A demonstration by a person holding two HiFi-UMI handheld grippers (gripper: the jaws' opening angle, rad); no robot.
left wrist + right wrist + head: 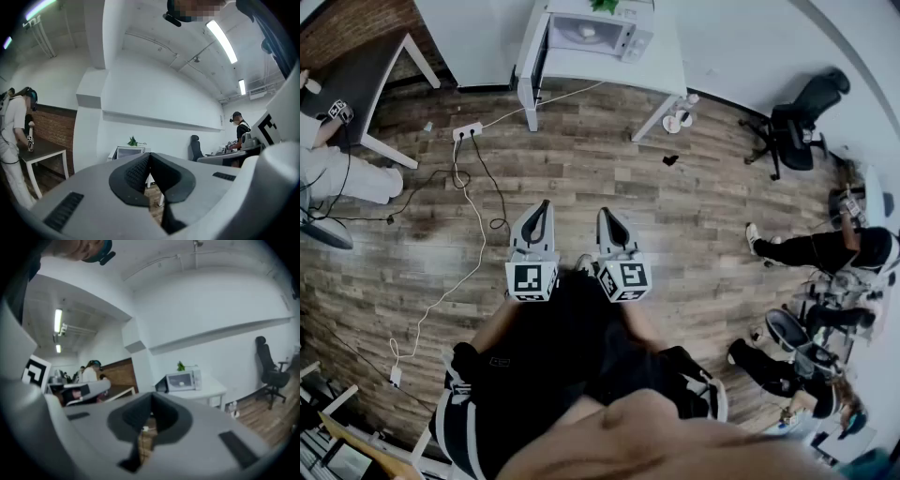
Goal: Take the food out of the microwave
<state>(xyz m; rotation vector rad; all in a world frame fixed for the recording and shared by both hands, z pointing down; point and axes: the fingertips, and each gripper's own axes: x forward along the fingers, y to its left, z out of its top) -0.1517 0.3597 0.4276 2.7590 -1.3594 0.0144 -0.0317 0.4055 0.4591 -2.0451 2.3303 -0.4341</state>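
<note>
Tongs pressed together, empty: left gripper [541, 208], right gripper [607, 216], held out over floor [703, 187]. Microwave [623, 39] sits well apart on white table [609, 67], door [570, 36] seemingly closed, pale food [586, 31] showing inside. I judge nothing done yet: approach, door, lift-out all remain.

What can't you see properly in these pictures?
Food: head view, a tiny pale blob in the microwave; too small to name.
Plant: head view, cut off by the top edge.
Microwave's bottom: left gripper view, hidden behind the left claw.
Food: right gripper view, blurred and tiny.
</note>
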